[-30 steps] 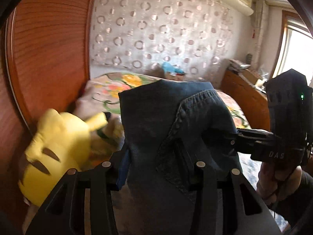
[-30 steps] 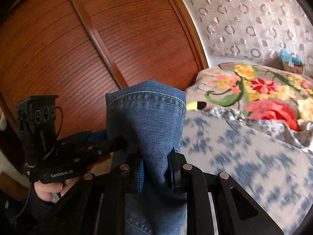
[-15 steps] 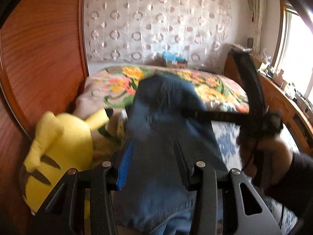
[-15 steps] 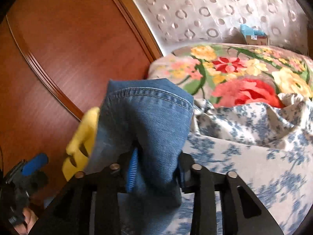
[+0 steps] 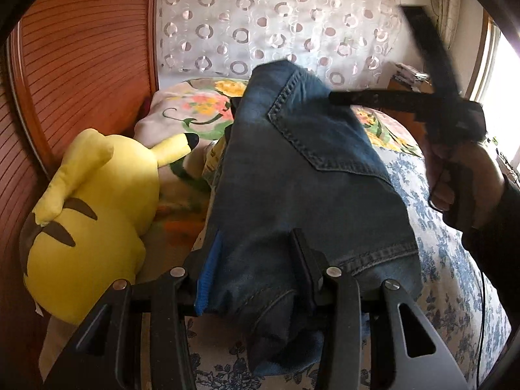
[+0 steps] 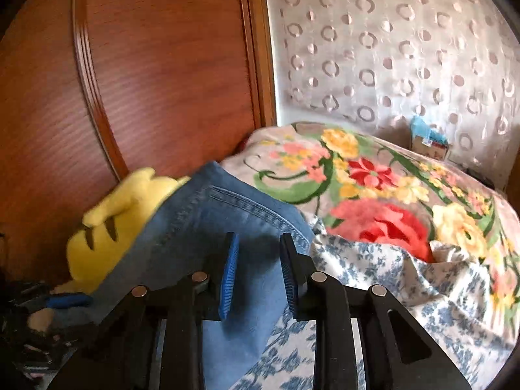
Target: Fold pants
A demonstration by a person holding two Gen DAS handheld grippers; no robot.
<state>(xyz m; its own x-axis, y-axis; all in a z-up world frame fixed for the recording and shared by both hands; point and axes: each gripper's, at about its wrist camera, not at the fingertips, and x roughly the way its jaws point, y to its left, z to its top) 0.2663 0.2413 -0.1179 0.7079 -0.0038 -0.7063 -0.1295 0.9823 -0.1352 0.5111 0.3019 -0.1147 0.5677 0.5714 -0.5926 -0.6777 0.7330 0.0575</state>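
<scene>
L gripper [image 5: 256,273] pinches bunched jeans [image 5: 302,169] over the bed [image 5: 455,260]. R gripper [image 6: 258,273] has just been closing; its pads aren't pressing denim, jeans lie beneath.

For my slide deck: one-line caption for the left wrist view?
Left tool clamps folded blue jeans over a floral bedsheet, beside a yellow Pikachu plush.

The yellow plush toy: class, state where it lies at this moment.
In the left wrist view the yellow plush toy lies at the left, against the wooden panel, beside the jeans on the bed.
</scene>
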